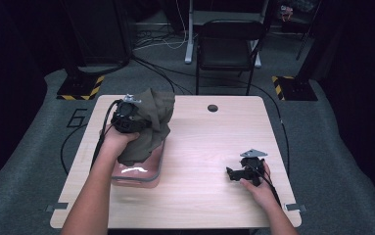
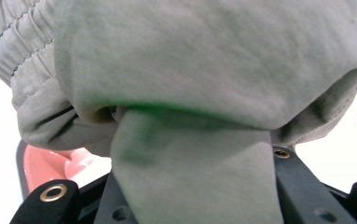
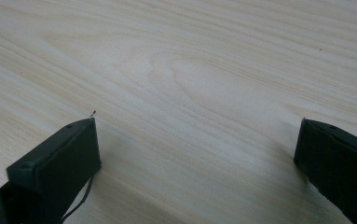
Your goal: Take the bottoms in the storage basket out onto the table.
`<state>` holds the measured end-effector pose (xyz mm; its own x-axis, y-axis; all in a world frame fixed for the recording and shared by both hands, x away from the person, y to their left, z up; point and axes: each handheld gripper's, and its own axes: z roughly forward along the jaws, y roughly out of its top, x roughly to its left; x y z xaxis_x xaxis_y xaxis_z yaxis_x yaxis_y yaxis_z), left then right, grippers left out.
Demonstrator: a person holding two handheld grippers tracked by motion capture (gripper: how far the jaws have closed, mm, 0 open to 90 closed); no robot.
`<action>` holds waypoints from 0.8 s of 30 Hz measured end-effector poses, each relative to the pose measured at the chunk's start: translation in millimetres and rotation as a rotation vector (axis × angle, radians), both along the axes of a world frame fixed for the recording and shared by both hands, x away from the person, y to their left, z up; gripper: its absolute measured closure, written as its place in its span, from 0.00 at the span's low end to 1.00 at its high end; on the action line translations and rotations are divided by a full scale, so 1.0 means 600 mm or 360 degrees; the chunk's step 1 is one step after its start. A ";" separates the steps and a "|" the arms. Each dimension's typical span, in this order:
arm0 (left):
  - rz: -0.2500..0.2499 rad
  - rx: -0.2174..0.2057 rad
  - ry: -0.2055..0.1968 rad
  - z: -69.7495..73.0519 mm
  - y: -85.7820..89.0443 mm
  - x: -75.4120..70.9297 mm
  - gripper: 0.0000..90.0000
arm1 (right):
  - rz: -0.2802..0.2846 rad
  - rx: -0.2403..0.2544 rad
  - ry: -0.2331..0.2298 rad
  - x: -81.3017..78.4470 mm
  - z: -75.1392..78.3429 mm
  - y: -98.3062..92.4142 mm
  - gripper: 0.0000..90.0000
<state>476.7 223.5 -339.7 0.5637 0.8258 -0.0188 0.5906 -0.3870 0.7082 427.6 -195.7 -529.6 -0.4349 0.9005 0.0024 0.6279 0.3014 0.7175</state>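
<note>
An olive-green garment (image 1: 148, 125) hangs bunched over the left half of the table, held up by my left gripper (image 1: 135, 119), which is shut on its cloth. In the left gripper view the cloth (image 2: 199, 93) covers the jaws and a ribbed cuff shows at the top left. Below the garment stands a clear bin with a pink bottom (image 1: 138, 172), and the garment's lower end reaches into it. My right gripper (image 1: 234, 174) rests low over the right part of the table, open, its jaws wide apart over bare wood (image 3: 195, 93) with nothing between them.
The wooden table (image 1: 209, 142) has a small round hole (image 1: 212, 107) near its far edge. A black chair (image 1: 226, 49) stands behind the table, and cables run across the grey floor.
</note>
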 end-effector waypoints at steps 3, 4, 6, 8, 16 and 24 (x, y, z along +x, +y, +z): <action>-0.0004 -0.0001 -0.0007 0.002 -0.009 0.000 0.74 | 0.0000 0.0000 0.0000 0.000 0.000 0.000 0.00; -0.0009 -0.0002 -0.0010 0.003 -0.012 0.000 0.74 | 0.0000 0.0000 -0.0001 0.000 0.000 0.000 0.00; -0.0028 -0.0009 -0.0013 0.006 -0.019 0.000 0.74 | 0.0000 0.0000 0.0000 0.000 0.000 0.000 0.00; -0.0040 -0.0002 -0.0017 0.009 -0.025 0.000 0.74 | 0.0000 0.0000 0.0000 0.000 0.000 0.000 0.00; -0.0058 -0.0004 -0.0018 0.010 -0.042 0.002 0.74 | 0.0000 0.0000 0.0000 0.000 0.000 0.000 0.00; -0.0093 -0.0003 -0.0020 0.009 -0.062 0.003 0.74 | 0.0000 0.0000 0.0000 0.000 0.000 0.000 0.00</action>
<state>478.2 186.4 -334.1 0.6113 0.7913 -0.0131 0.5579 -0.4192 0.7162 427.6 -195.8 -529.6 -0.4352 0.9003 0.0022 0.6278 0.3017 0.7176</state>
